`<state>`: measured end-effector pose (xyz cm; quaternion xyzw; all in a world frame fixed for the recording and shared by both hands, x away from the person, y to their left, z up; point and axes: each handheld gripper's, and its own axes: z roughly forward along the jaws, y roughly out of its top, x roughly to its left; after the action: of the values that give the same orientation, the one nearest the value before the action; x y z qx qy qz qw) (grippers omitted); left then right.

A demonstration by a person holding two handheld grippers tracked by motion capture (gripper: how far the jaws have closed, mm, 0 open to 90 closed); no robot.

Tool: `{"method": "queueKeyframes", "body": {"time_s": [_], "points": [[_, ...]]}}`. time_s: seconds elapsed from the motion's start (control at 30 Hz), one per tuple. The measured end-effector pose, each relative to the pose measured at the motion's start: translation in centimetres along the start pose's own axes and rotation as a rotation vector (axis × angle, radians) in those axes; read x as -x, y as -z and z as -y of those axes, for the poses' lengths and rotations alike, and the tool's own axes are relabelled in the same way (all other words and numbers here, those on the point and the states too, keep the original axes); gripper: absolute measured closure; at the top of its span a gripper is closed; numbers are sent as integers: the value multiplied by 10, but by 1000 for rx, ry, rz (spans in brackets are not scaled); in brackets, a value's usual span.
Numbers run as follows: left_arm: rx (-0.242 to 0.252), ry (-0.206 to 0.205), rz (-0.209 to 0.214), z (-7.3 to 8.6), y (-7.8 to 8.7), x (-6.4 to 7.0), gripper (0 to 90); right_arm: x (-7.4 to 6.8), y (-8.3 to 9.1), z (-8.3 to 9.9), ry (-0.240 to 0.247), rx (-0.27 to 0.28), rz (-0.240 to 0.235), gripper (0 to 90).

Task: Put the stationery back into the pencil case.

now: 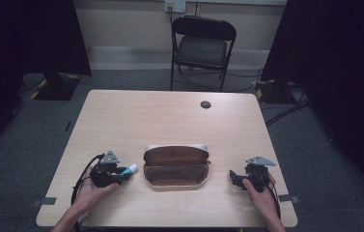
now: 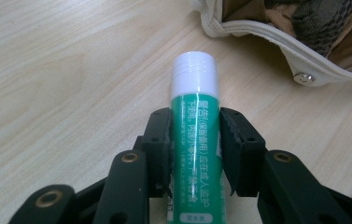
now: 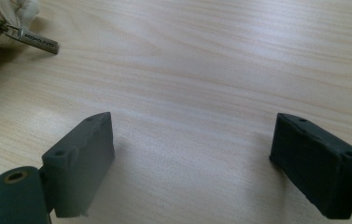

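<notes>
**Glue stick clamped in the left gripper, beside the open case**

The left gripper (image 2: 195,140) has its two black jaws closed on a green glue stick (image 2: 195,140), gripping the tube at mid-length. The white cap points forward, past the jaw tips, toward the open pencil case (image 2: 276,37). The tube's lower end is cut off by the bottom edge of the left gripper view, and its printed text is too small to read with confidence. In the high view the stick (image 1: 130,168) appears as a small teal and white end just left of the case (image 1: 175,166), apart from it.

The right gripper (image 3: 192,163) holds nothing; its jaws stand wide apart over bare table (image 3: 211,70). A metal zipper pull (image 3: 36,42) lies at the top left corner, its engraving illegible. The case's contents are dark and indistinct.
</notes>
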<state>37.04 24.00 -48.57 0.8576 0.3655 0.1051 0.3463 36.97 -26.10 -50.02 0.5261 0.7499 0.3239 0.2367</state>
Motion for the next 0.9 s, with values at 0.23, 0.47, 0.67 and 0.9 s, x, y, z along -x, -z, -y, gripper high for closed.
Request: {"method": "queueKeyframes", "body": {"time_s": [0.23,0.47,0.67,0.9], "points": [[-2,-16,0,0,0,1,652,0,0,0,-1,1,2,121],[-4,-55,-20,-3,-4,3,655,0,0,0,0,1,4,122],[-2,-11,2,-3,-2,-2,659,0,0,0,-1,2,4,122],[8,23,19,-3,-2,-7,660,0,0,0,-1,2,4,123]]}}
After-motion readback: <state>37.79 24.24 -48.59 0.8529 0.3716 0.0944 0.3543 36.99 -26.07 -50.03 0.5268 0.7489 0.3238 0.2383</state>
